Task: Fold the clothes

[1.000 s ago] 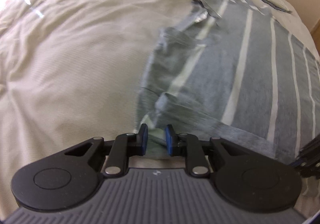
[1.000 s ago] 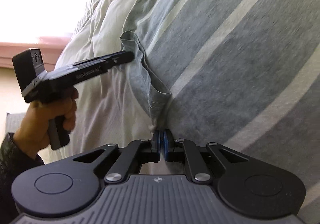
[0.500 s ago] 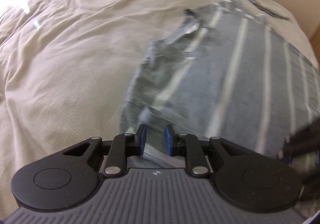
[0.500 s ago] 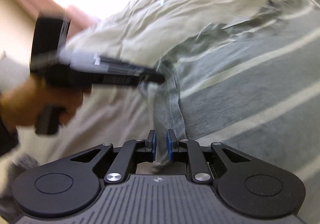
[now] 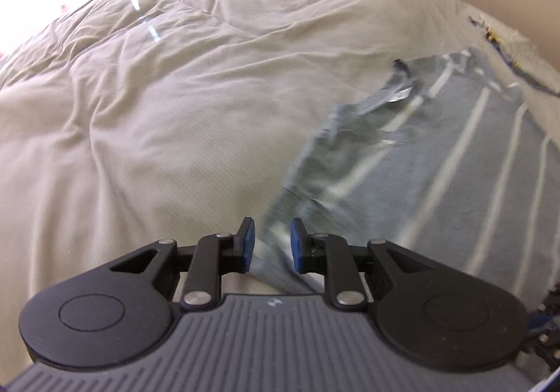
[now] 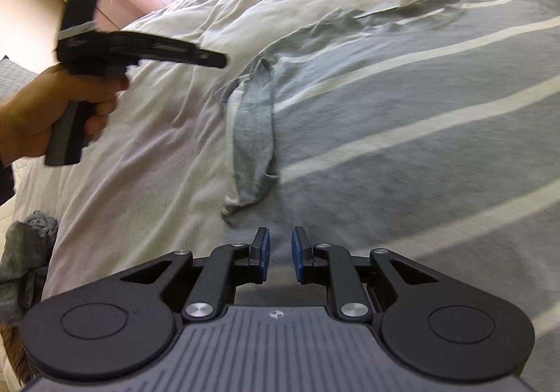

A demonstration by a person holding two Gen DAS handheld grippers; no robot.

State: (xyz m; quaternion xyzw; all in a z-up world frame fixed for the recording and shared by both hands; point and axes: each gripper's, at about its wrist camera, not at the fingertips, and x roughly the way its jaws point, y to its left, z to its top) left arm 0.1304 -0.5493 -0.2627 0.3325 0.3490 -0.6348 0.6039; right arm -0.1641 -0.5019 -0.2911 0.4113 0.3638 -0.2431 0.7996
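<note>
A grey shirt (image 6: 402,105) with thin white stripes lies spread on a cream bedspread (image 5: 157,119), and both claws hang over its near edge. The right claw (image 6: 280,253) points down at the cloth with its blue pads a small gap apart; its jaws have just been opening, and nothing sits between them, only the flat striped cloth below. Just ahead of this claw and a little to its left, the shirt's sleeve (image 6: 253,143) lies doubled back on itself in a narrow rumpled fold, its edge meeting the bedspread. Further ahead, the shirt's collar (image 6: 416,0) is creased and uneven. The left claw (image 5: 269,248) also has its pads parted by a small gap, with the blurred edge of the shirt showing through that gap from below; the pads do not press on the cloth. To the right of this claw the stripes run away across the bed, and to its left there is only wrinkled bedspread. In the right wrist view, the left claw appears well off to the upper left, held by a hand (image 6: 45,115) on its grip, its tip in the air just short of the sleeve's far end. A bundle of grey cloth (image 6: 24,259) lies at the left edge of that view, apart from the shirt.
</note>
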